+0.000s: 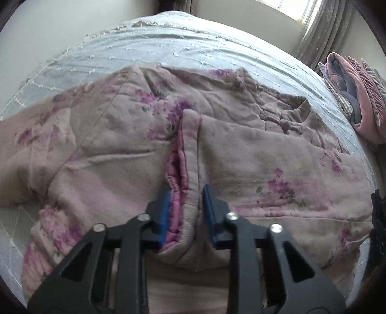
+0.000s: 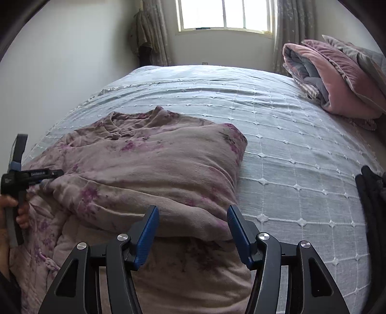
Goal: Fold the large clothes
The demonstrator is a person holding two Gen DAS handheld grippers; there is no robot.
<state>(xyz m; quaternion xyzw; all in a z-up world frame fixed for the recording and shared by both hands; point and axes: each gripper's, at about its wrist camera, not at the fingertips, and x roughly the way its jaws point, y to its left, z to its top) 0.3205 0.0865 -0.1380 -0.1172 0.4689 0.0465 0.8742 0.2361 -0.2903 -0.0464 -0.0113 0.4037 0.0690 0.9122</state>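
Grip, left: the left gripper (image 1: 184,212) is pinching a folded edge of the padded floral garment (image 1: 217,149), its blue pads closed on the pink lining and ribbed hem at the near middle of the cloth. In the right wrist view the same tool (image 2: 36,175) is showing at the far left, held by a hand (image 2: 14,212), its tip buried in a bunched ridge of fabric.

Grip, right: the right gripper (image 2: 193,231) is standing with its jaws apart and nothing pressed between the pads; the near right corner of the garment is lying just beyond and below them.

Garment: it is lying on the pale blue quilted bedspread (image 2: 289,135), collar and knotted buttons toward the far side, its right portion already turned inward over the body, its left sleeve spreading outward to the left.

Step in hand: judging by the lay, a lengthwise fold is being made, with the left tool taking up the centre edge and the right tool free.

Next move: it probably calls for the right jaws closing on the near hem corner so both ends lift together; a thick padded layer is likely needing a deep bite.

Surroundings: folded pink and grey bedding (image 2: 337,79) is sitting at the far right; a window (image 2: 224,14) is lighting the far wall.

Writing: a small pale label on the left tool's body is showing, too blurred for reading.
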